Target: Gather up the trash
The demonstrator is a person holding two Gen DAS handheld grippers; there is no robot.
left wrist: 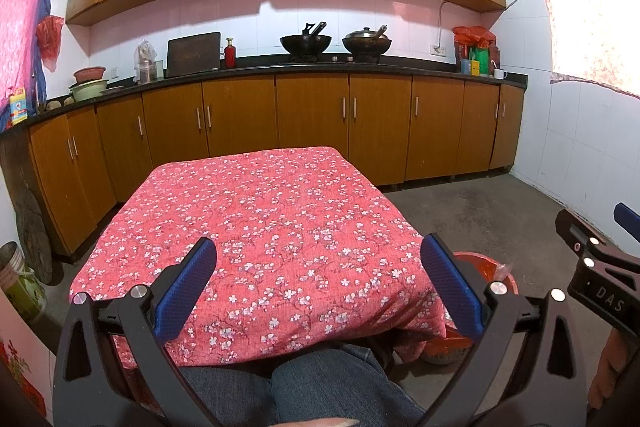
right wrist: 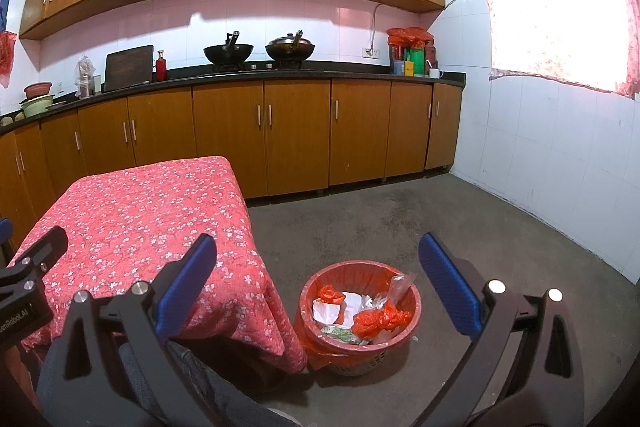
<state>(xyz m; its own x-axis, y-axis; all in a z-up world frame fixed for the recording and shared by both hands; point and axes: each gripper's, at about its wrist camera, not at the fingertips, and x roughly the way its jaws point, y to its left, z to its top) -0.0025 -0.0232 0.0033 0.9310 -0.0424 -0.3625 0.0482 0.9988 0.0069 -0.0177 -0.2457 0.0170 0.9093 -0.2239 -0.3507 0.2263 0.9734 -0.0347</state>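
A red-lined waste basket (right wrist: 412,301) stands on the floor by the table's right front corner. It holds red plastic bags (right wrist: 380,319), white paper (right wrist: 332,309) and clear wrappers. Its rim also shows in the left wrist view (left wrist: 486,265), mostly hidden by the cloth and a finger. My left gripper (left wrist: 320,275) is open and empty above the near part of the table with the red floral cloth (left wrist: 260,219). My right gripper (right wrist: 320,275) is open and empty, above and in front of the basket. No loose trash shows on the cloth.
A kitchen counter (left wrist: 320,65) with brown cabinets runs along the back, with two woks (left wrist: 306,43), a red bottle and bowls on it. Grey concrete floor (right wrist: 400,219) lies right of the table. White tiled wall and a curtained window are at right. My jeans-clad knees sit below the table.
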